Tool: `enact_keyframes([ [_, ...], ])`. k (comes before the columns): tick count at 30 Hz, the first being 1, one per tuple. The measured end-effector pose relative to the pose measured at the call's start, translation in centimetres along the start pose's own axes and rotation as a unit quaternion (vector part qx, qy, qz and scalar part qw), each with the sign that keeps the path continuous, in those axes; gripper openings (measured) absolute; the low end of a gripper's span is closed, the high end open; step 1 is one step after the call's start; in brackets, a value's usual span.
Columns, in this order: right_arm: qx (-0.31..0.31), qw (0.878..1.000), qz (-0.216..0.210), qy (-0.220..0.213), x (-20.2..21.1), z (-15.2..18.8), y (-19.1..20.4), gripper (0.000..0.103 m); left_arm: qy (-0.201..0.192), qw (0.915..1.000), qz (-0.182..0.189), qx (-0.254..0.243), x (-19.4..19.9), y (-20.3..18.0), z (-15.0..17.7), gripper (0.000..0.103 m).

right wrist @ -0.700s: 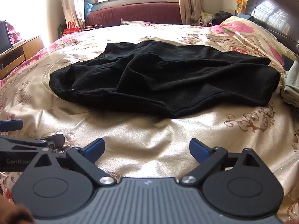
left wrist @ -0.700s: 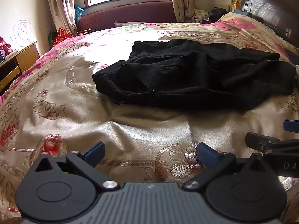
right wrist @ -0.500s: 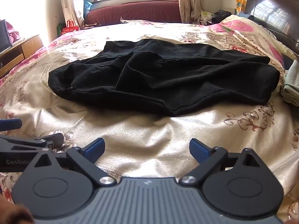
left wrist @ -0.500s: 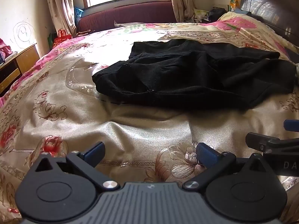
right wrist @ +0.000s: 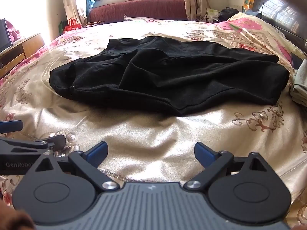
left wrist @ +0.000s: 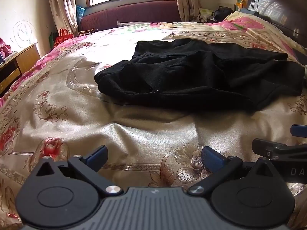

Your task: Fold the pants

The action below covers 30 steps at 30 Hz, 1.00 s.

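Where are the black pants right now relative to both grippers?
The black pants lie rumpled mid-bed on the floral bedspread, ahead of the open right gripper and ahead-right of the open left gripper, touching neither.

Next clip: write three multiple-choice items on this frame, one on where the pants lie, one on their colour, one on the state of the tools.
1. Where do the pants lie?
A. on the floral bedspread
B. on the wooden cabinet
C. in the left tool

2. What colour are the pants?
A. pink
B. black
C. beige

3. How are the left tool and right tool?
A. both shut on cloth
B. one open, one shut
C. both open, holding nothing

Key: 1 A, they sprawl rumpled mid-bed; 2 B, dark against the gold cover; 3 C, blue fingertips spread apart over bare bedspread, short of the pants.
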State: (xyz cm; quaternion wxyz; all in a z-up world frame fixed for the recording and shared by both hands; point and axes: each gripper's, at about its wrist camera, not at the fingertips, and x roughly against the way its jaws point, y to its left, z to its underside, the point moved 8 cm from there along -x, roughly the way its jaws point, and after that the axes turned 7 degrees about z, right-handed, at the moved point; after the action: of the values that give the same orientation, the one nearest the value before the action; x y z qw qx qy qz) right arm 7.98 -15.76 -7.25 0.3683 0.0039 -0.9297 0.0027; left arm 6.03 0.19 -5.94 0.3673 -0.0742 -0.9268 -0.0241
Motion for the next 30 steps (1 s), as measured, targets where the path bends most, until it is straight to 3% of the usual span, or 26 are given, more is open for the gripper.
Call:
enact_keyframes([
  [30, 0.016, 1.000, -0.006, 0.004, -0.20, 0.23, 0.65, 0.096, -0.001, 1.0000, -0.003, -0.001, -0.07, 0.19, -0.02, 0.103],
])
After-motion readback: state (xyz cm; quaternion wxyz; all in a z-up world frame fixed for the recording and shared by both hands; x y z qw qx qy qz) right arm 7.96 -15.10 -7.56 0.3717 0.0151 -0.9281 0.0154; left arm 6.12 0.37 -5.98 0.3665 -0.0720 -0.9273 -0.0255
